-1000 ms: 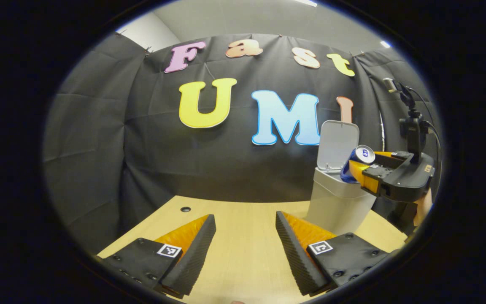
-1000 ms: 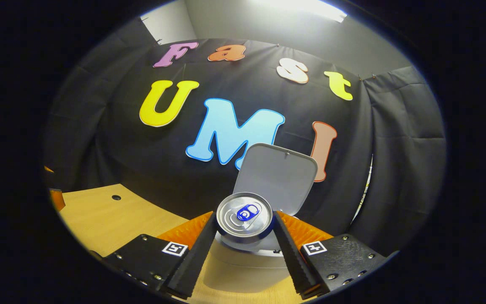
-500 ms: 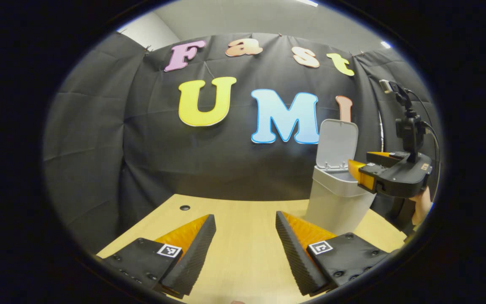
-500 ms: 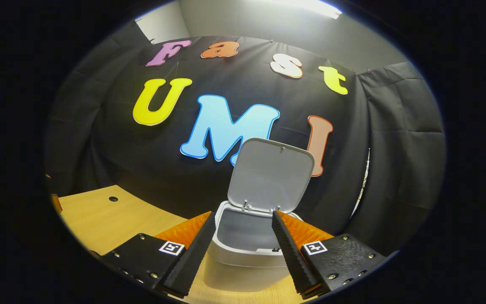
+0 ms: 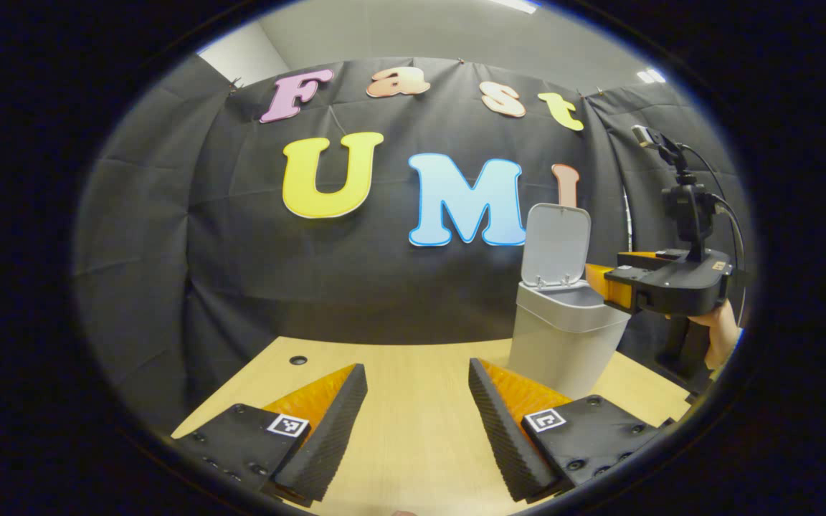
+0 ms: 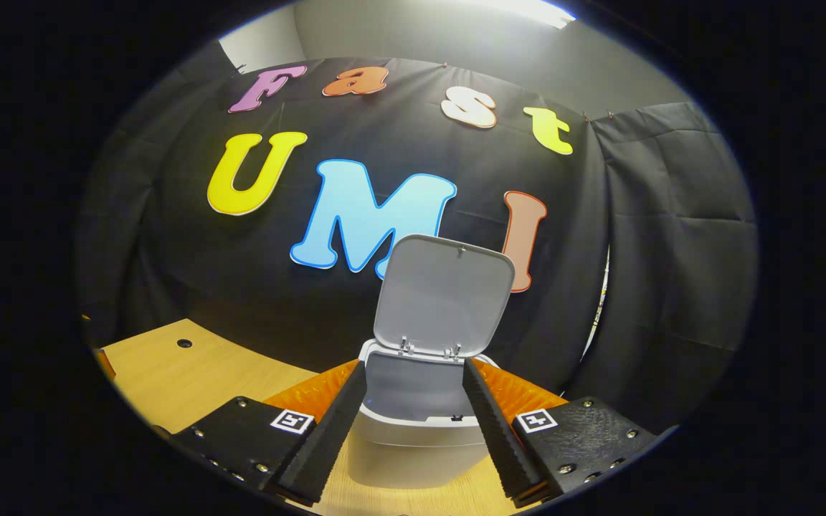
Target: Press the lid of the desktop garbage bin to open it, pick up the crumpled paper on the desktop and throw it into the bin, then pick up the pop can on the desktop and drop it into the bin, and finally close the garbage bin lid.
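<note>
Standing near the desk's (image 5: 413,430) far right edge, the garbage bin (image 5: 563,344) has its lid (image 6: 444,294) raised upright. We hold the right gripper (image 6: 413,416), fingers apart and empty, just before the bin's open mouth. Our left gripper (image 5: 416,423) hovers over bare desk, fingers apart.

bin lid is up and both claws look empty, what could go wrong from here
1. The lid stands upright behind the bin opening. The right claw sits low in front of it, so reaching over to close it could knock the bin.
2. The bin stands free on the table, so a hard push on the lid may slide or tip it.
3. The left claw is open and apart from the bin, so nothing steadies it.
</note>
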Demonstrator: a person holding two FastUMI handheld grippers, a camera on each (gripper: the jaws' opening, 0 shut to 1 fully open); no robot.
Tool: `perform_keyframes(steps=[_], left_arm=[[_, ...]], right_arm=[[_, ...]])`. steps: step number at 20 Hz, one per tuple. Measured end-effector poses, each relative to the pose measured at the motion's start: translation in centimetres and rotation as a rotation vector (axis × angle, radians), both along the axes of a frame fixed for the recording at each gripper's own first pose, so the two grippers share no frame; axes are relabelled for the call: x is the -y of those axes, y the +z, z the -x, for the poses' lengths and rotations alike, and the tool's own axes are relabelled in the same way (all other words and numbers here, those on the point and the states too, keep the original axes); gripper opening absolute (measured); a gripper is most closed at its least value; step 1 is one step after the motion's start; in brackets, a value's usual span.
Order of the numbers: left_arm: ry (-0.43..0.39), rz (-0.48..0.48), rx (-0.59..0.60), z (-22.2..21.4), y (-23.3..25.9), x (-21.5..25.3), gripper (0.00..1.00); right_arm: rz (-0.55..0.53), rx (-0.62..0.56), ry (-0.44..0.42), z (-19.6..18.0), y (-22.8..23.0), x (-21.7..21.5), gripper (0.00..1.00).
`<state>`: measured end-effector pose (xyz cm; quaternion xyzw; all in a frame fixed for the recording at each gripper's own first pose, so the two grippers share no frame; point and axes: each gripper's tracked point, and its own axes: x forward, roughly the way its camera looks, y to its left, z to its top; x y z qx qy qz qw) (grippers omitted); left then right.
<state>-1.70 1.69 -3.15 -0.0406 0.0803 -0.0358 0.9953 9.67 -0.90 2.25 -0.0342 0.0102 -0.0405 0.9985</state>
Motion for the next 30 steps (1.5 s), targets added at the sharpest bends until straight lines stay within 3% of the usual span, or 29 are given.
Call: perform_keyframes(steps=[2, 4, 6, 9, 11, 12, 16, 23, 30], left_arm=[[-0.023, -0.007, 0.013, -0.8, 0.2, -0.2, 0.94], [-0.053, -0.014, 0.025, -1.4, 0.6, -0.1, 0.97], [-0.088, -0.012, 0.042, -2.0, 1.1, 0.2, 0.93], [-0.099, -0.029, 0.053, -2.6, 1.6, -0.2, 0.96], [-0.096, -0.032, 0.063, -2.8, 2.1, -0.2, 0.96], [-0.092, -0.032, 0.062, -2.7, 1.9, -0.2, 0.9], [-0.054, -0.005, 0.048, -2.9, 1.8, -0.6, 0.96], [0.013, 0.009, 0.049, -4.3, 1.6, -2.1, 0.97], [0.029, 0.006, 0.047, -6.6, 1.2, -3.1, 0.94]], right_arm=[[-0.009, -0.006, -0.01, -0.2, 0.8, 0.4, 0.88], [-0.022, -0.014, -0.027, -0.7, 1.7, 1.2, 0.87], [-0.069, -0.022, -0.035, -1.3, 2.9, 1.8, 0.88], [-0.155, -0.028, -0.046, -2.9, 5.1, 3.2, 0.87], [-0.179, -0.031, -0.066, -3.9, 6.4, 4.4, 0.88], [-0.181, -0.026, -0.075, -4.4, 7.0, 4.9, 0.88], [-0.164, -0.007, -0.071, -6.2, 9.0, 5.9, 0.88], [-0.153, 0.013, -0.042, -9.8, 11.9, 5.8, 0.88], [-0.119, 0.032, -0.049, -14.1, 14.0, 6.0, 0.86]])
